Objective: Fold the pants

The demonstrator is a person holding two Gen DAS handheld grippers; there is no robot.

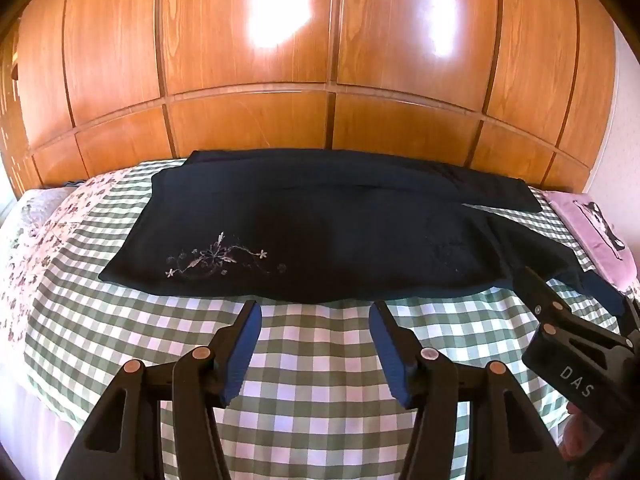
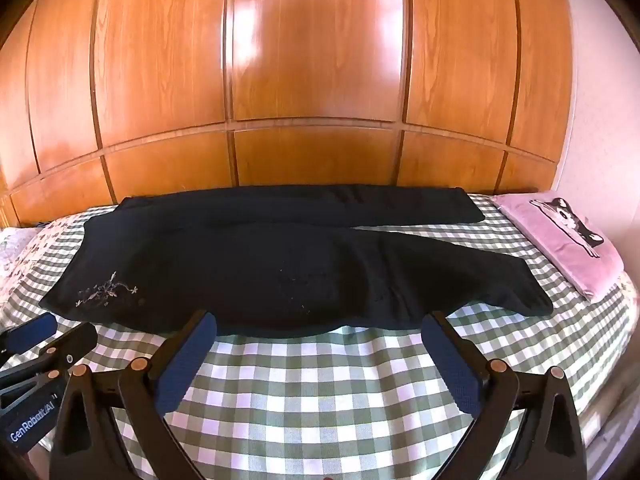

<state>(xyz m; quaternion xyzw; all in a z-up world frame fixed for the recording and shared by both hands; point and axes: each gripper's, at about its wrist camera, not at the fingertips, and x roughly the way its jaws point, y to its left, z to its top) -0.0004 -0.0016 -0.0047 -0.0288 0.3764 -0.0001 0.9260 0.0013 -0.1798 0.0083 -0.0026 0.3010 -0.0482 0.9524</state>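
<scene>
Dark navy pants (image 1: 320, 228) lie flat across the bed, waist end at the left with pale floral embroidery (image 1: 216, 260), the two legs spreading apart to the right. They also show in the right wrist view (image 2: 280, 256). My left gripper (image 1: 316, 312) is open and empty, just short of the pants' near edge. My right gripper (image 2: 320, 322) is open and empty, at the near edge by the nearer leg. Each gripper shows in the other's view: the right one (image 1: 572, 300) at the lower right, the left one (image 2: 64, 330) at the lower left.
A green and white checked cover (image 1: 320, 380) lies on the bed, with a floral sheet (image 1: 32, 248) at the left. A folded pink cloth with a cat print (image 2: 560, 236) lies at the right end. A wooden panelled wardrobe (image 1: 320, 60) stands behind.
</scene>
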